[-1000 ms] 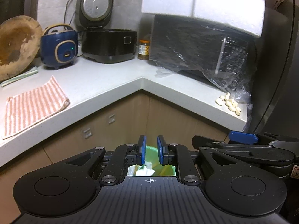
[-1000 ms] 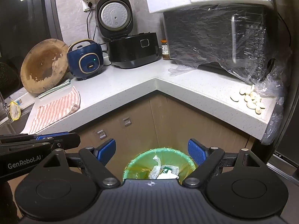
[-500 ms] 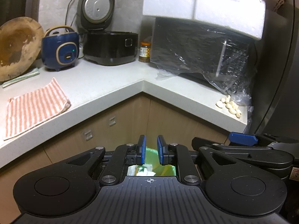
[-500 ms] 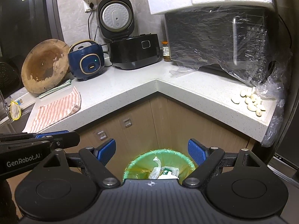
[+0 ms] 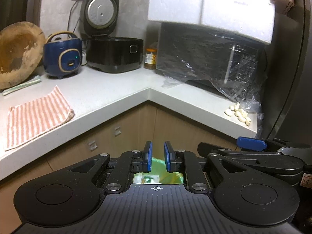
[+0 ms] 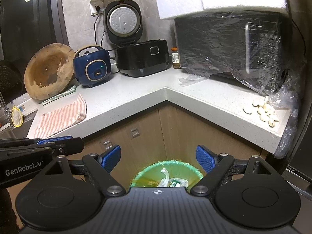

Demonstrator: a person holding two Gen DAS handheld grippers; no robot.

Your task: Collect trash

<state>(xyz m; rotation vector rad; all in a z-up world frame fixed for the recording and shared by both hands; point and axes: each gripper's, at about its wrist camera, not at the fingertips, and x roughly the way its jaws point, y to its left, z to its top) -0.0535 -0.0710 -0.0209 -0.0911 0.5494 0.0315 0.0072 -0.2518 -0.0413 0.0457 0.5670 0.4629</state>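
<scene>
Open air above bin (image 6: pixel 167 168)

"GenRobot.AI" in pale letters on the black body of the left tongs (image 6: pixel 58 146), near left. Jar label unreadable.

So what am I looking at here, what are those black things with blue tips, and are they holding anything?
They are two hand-held grabbers, each carrying its own camera that looks out along its fingers. In the left one's picture, the left gripper is nearly closed and holds nothing. The other picture shows the right gripper wide open and empty above a green-lined trash bin with wrappers inside. The counter holds a striped cloth, two rice cookers, a plastic-wrapped microwave and garlic cloves.
</scene>
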